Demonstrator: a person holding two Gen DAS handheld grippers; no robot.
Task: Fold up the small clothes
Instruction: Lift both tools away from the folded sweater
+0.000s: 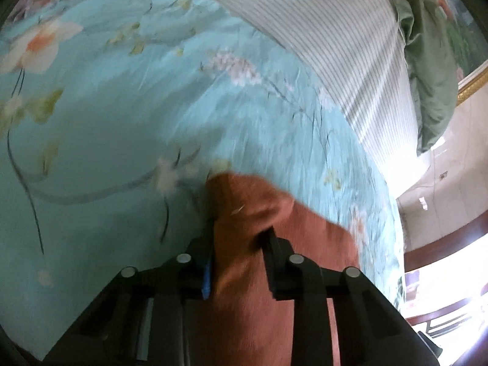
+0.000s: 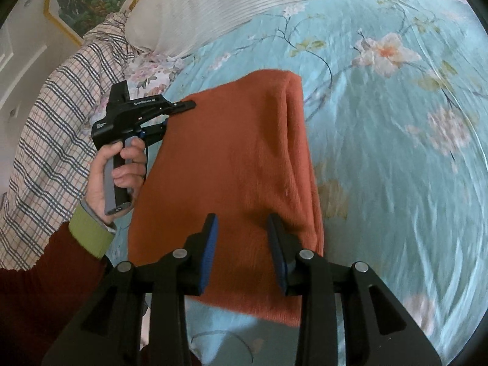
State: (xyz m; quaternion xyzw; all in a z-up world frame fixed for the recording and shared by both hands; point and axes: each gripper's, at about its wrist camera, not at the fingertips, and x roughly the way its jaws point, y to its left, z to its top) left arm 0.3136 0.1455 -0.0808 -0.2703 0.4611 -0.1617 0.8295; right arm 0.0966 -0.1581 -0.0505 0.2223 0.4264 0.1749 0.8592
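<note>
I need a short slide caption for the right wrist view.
Right gripper open over a folded orange garment on floral bedding; left gripper at its far edge.

We see daylight pouring in from the lower right of the left wrist view, blown out to white glare there and streaking across the striped pillow (image 1: 335,45). The floral bedsheet (image 1: 106,106) is smeared by motion blur, as is the orange garment (image 1: 259,213). The right wrist view is evenly lit and sharper at centre, blurred toward its right edge. Both frames bend strongly at dark, rounded corners.
</note>
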